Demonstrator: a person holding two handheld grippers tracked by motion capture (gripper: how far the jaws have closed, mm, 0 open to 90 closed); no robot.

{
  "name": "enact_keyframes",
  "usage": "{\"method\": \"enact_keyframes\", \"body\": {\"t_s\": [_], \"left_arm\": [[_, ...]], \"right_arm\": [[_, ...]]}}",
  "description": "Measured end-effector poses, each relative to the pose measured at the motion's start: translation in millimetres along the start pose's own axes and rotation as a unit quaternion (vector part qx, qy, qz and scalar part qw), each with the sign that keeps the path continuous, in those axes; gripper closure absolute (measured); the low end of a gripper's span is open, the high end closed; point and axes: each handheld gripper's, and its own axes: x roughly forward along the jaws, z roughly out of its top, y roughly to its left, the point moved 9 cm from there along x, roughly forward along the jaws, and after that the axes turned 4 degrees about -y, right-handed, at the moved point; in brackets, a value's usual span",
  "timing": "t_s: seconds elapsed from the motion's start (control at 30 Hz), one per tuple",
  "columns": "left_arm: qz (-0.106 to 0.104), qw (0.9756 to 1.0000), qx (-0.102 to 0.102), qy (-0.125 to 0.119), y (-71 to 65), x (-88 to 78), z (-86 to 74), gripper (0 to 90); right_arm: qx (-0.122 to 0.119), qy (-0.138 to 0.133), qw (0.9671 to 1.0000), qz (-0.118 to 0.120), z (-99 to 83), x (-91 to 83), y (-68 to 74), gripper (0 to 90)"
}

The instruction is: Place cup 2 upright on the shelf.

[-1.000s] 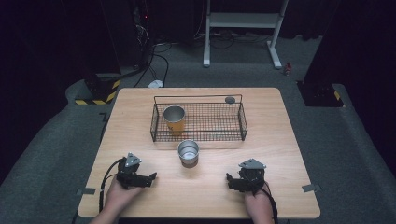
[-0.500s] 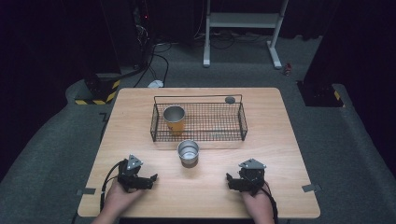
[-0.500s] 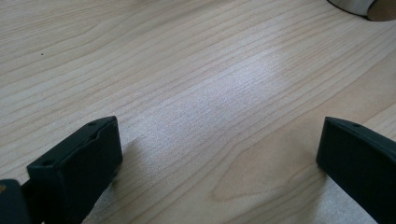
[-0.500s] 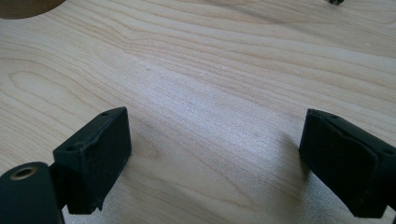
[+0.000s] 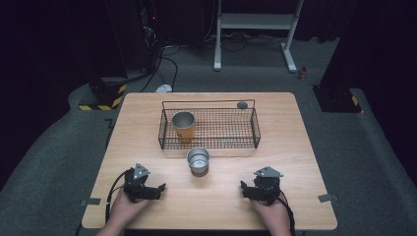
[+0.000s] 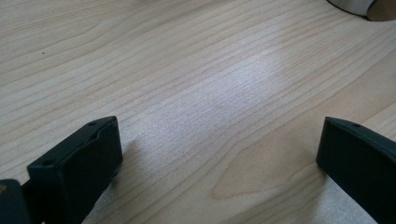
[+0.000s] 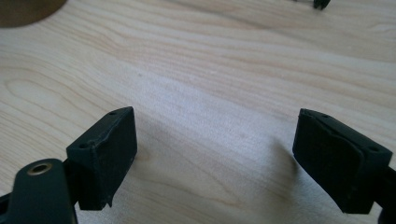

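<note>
Resting on the table [image 5: 147, 118], both grippers' fingers are released; wire basket [image 5: 246, 132] lies lengthwise left-right.

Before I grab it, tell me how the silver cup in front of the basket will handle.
The silver cup looks like thin metal, so probably stiff and light. Its smooth, shiny wall may slip in a gripper. It stands upright and open-topped; a push near the rim could tip it.

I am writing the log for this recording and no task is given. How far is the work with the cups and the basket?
Looks done: one orange metal cup stands upright inside the black wire basket. In hand: nothing; the left hand-held gripper and right hand-held gripper rest open on the wooden table. Possibly left: the silver metal cup stands outside, in front of the basket.
</note>
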Motion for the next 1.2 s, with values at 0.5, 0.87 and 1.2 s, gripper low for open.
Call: {"method": "enact_keyframes", "body": {"t_s": [0.5, 0.87, 1.2], "left_arm": [[0.004, 1.0, -0.004, -0.006, -0.7, -1.5, -1.5, 0.8], [-0.005, 1.0, 0.003, -0.007, 0.3, -2.0, -2.2, 0.5], [-0.007, 0.9999, 0.002, -0.007, 0.2, -1.9, -2.1, 0.3]], "right_arm": [[-0.009, -0.03, 0.9994, 0.017, 30.6, -5.0, 10.8, 12.8], [-0.029, -0.044, 0.9977, 0.043, 54.9, 1.1, 41.3, 11.1], [-0.042, -0.056, 0.9958, 0.06, 62.3, 8.3, 56.0, 11.0]]}}
